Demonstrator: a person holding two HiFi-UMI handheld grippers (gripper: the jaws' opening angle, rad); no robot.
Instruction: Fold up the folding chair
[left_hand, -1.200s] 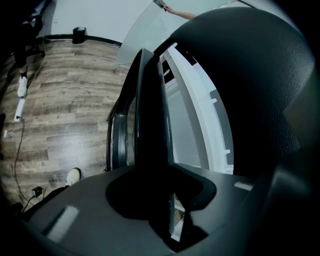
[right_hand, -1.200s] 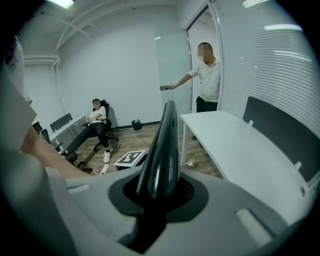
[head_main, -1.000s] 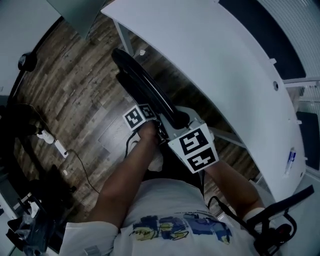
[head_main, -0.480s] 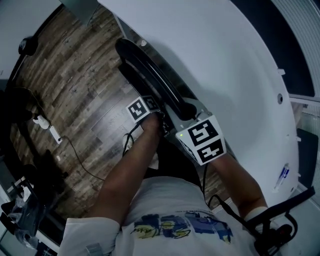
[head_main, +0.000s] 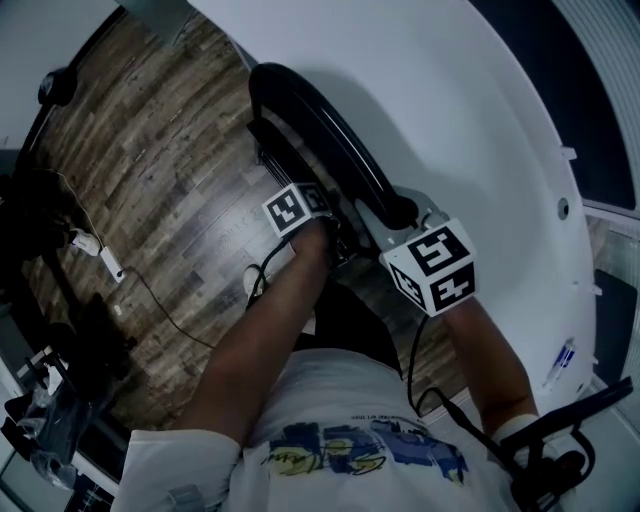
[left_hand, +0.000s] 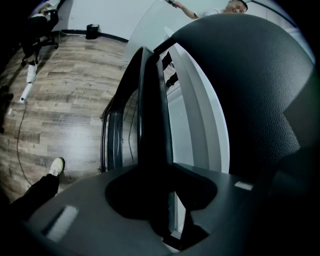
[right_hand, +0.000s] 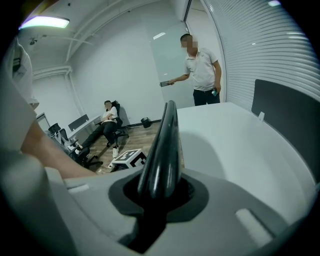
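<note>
Shifted toward 1 o'clock with both hands: folding chair (head_main: 320, 130), folded flat, just beside the bench (head_main: 480, 120); left hand-held gripper (left_hand: 162, 200) pinches its thin edge, right hand-held gripper (right_hand: 157, 195) its rim; a knock against the bench could twist it loose.

The person's bare forearms (head_main: 265, 340) are stretching forward and down, the dark grey left gripper (left_hand: 164, 202) and pale grey right gripper (right_hand: 159, 197) each clamping the black folding chair (head_main: 330, 140).
</note>
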